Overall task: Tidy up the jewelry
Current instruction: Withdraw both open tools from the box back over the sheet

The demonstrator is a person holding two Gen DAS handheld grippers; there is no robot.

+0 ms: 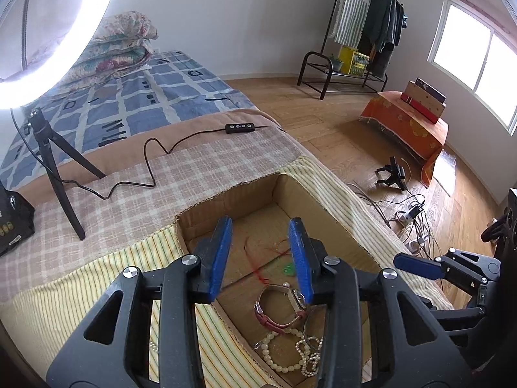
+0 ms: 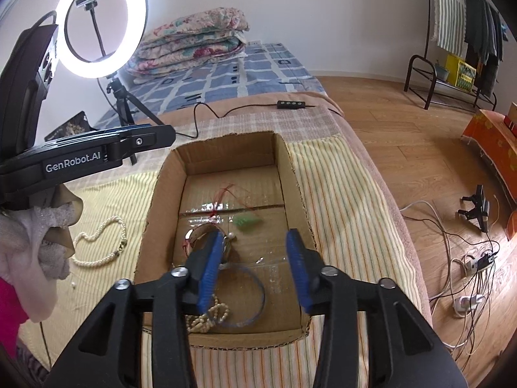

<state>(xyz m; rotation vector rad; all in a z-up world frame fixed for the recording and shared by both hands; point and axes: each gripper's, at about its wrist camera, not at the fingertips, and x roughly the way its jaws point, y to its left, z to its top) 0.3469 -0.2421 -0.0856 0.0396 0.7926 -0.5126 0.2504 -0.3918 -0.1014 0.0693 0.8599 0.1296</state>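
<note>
An open cardboard box (image 2: 290, 174) sits on a striped cloth on the bed; it also shows in the left wrist view (image 1: 310, 203). Inside lie a watch with a pink strap (image 1: 278, 307), pearl strands (image 1: 290, 352), a red cord (image 1: 255, 265), a green pendant (image 2: 246, 221) and a blue bangle (image 2: 255, 294). A pearl necklace (image 2: 100, 242) lies on the cloth left of the box. My left gripper (image 1: 261, 258) is open and empty above the box. My right gripper (image 2: 250, 268) is open and empty above the box's near half.
A ring light on a tripod (image 2: 103, 19) stands at the back left, with its cable and remote (image 2: 290, 104) across the bed. Folded quilts (image 2: 194, 42) lie behind. The floor at right holds cables (image 2: 468, 265), a clothes rack (image 1: 365, 32) and an orange-covered table (image 1: 410, 129).
</note>
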